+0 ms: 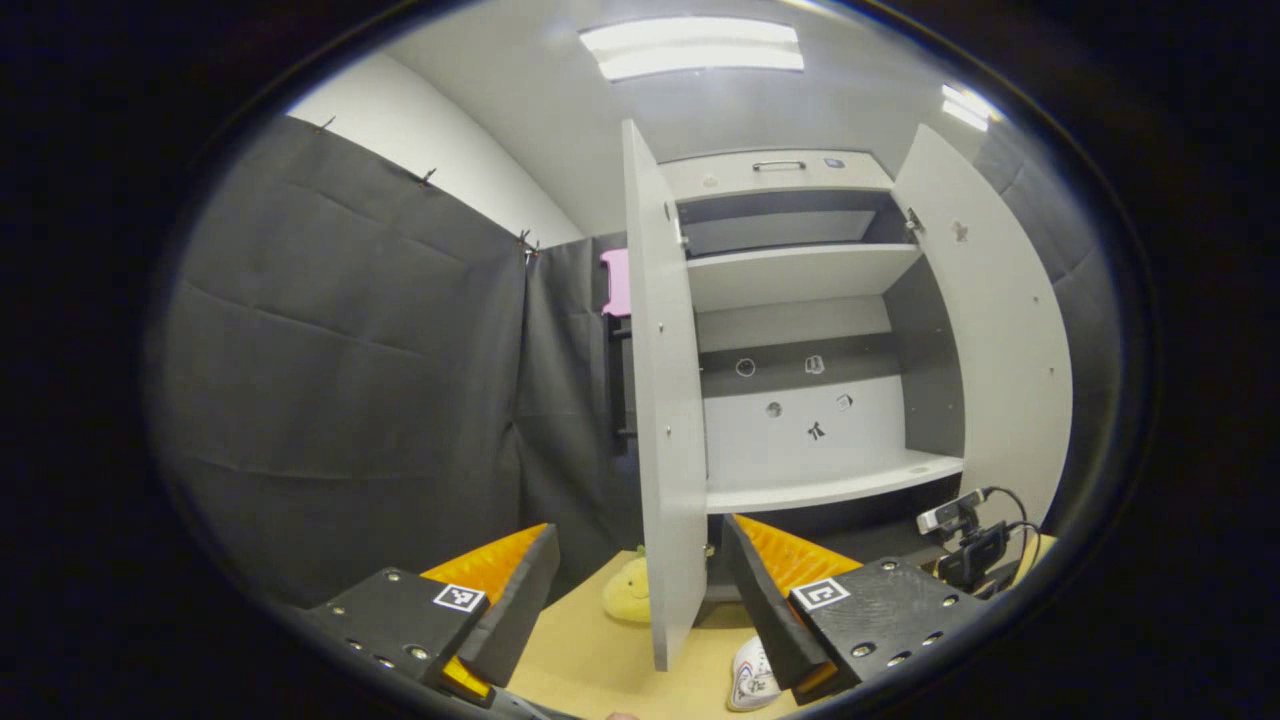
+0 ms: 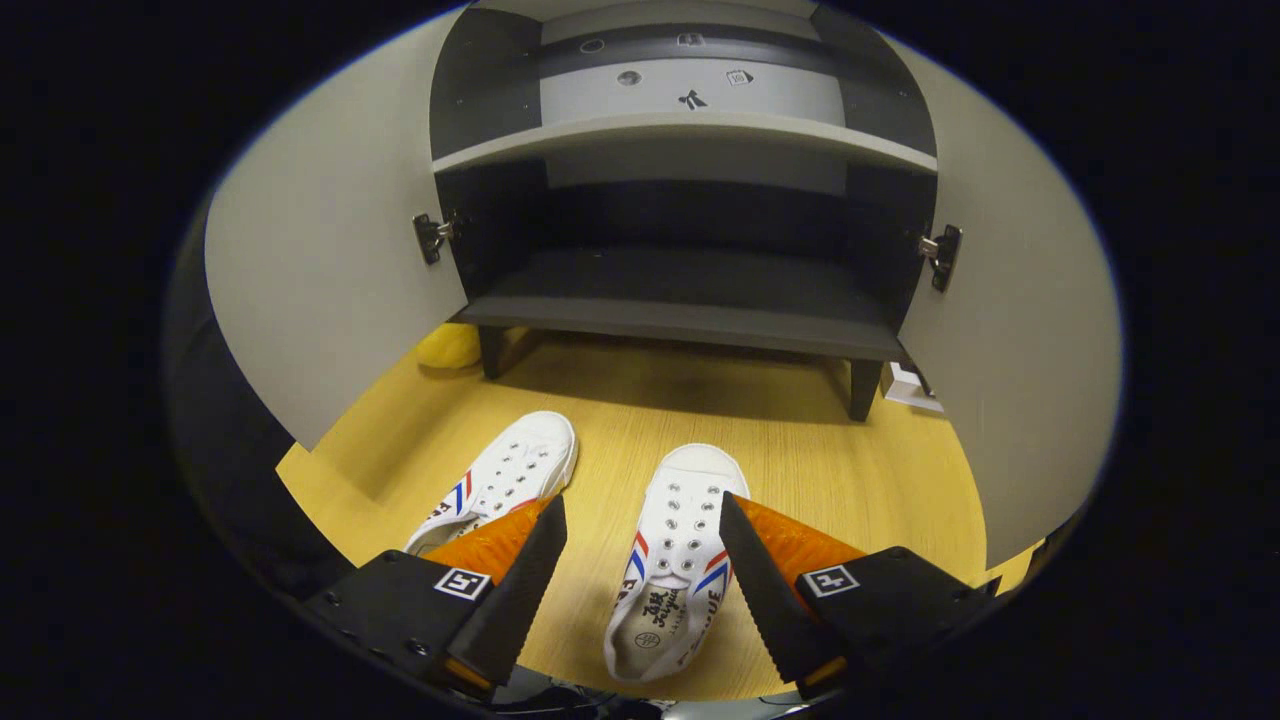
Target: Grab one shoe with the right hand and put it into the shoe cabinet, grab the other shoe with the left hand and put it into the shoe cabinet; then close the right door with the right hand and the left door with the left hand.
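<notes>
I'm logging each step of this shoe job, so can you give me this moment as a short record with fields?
stage: no shoe picked up yet
shoes: two white shoes on the wooden floor before the cabinet, toes toward it
right shoe: lies between the open fingers of the right gripper, not gripped
left shoe: beside it, untouched
cabinet doors: left door and right door both open
shelves: bare where visible
left gripper: open, held high, facing the left door's edge
other: yellow thing on the floor by the cabinet leg
</notes>
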The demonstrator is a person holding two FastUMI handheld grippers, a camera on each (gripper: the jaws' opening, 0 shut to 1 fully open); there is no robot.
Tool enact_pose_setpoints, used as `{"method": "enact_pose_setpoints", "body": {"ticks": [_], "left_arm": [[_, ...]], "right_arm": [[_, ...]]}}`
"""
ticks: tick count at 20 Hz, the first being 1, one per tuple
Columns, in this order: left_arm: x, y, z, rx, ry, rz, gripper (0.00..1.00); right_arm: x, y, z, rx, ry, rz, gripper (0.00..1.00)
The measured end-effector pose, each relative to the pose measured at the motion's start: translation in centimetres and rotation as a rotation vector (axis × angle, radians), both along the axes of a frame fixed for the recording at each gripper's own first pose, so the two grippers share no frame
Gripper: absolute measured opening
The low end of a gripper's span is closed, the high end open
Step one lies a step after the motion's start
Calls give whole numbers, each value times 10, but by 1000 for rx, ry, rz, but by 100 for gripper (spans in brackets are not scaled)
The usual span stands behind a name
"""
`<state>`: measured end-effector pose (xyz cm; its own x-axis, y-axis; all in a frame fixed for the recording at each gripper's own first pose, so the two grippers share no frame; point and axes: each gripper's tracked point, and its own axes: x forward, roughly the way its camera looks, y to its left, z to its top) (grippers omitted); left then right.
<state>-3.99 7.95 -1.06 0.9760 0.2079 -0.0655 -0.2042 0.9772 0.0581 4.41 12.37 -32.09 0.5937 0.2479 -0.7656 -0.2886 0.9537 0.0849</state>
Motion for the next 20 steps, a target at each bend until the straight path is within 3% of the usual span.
{"method": "enact_pose_setpoints", "body": {"ticks": [3,4,6,7,8,11,13,15,16,17,19,20], "left_arm": [[-3,2,-4,-3,19,13,95],[-6,3,-6,-3,24,16,94],[-6,5,-8,5,31,23,94],[-5,6,-8,8,34,25,94],[-7,7,-8,9,35,28,94],[-3,6,-11,6,44,27,94],[0,3,-12,7,47,22,94],[3,1,-12,13,45,19,94],[3,1,-10,16,41,19,94],[6,1,-9,17,39,18,94],[7,-1,-12,17,45,17,94],[6,-1,-12,17,45,18,94]], "right_arm": [[-7,1,-21,-11,81,1,96],[-9,2,-27,-16,100,3,90],[-13,3,-40,-26,141,6,95],[-13,3,-45,-27,159,8,89],[-16,5,-50,-27,179,10,94],[-13,6,-57,-40,195,23,94],[-22,8,-72,-53,276,38,83],[-13,2,-82,-92,270,17,78],[-17,-1,-78,-93,283,7,62],[-14,0,-79,-82,281,-7,55],[-11,-9,-80,-93,280,-41,55],[-11,-8,-79,-76,291,-49,36]]}}
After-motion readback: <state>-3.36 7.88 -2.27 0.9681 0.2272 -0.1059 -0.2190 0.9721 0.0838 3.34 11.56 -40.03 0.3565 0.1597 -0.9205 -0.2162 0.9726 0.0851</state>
